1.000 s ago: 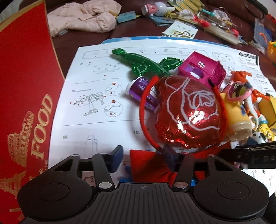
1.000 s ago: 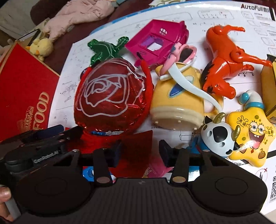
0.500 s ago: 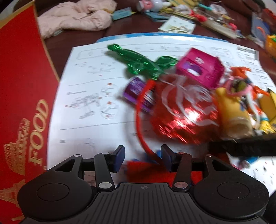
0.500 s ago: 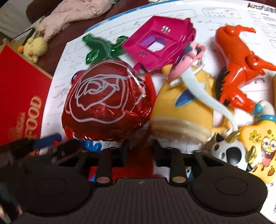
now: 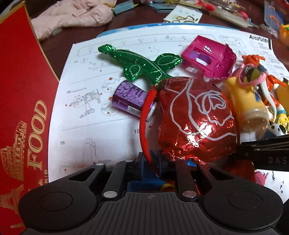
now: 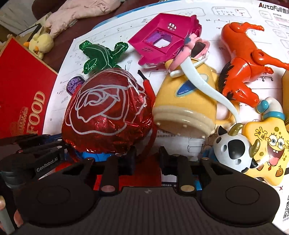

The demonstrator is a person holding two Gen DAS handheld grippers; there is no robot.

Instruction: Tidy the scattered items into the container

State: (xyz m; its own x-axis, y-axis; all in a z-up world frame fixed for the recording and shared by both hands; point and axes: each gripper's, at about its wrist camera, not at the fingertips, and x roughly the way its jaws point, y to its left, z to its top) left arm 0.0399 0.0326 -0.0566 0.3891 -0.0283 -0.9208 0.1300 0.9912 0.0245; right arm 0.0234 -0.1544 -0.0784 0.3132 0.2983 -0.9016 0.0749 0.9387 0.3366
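A red foil rose balloon (image 5: 195,119) with a green foil stem (image 5: 144,63) lies on a white instruction sheet (image 5: 86,115), inside the arc of a red headband (image 5: 144,123). My left gripper (image 5: 153,162) is closed around the headband's near end, over a blue toy. The balloon (image 6: 108,110) also shows in the right wrist view, with my right gripper (image 6: 147,157) open just in front of it, the headband (image 6: 150,142) between its fingers. The red FOOD box (image 5: 19,108) stands at left.
A purple can (image 5: 129,98), pink toy house (image 6: 162,39), yellow toy pot (image 6: 186,106), orange horse (image 6: 243,61), cow ball (image 6: 233,151) and SpongeBob star (image 6: 267,150) crowd the sheet. Pink clothing (image 5: 75,16) and clutter lie on the dark table behind.
My left gripper moved forward and closed on the headband's end. My right gripper slid closer to the balloon and the yellow pot. The balloon shifted slightly.
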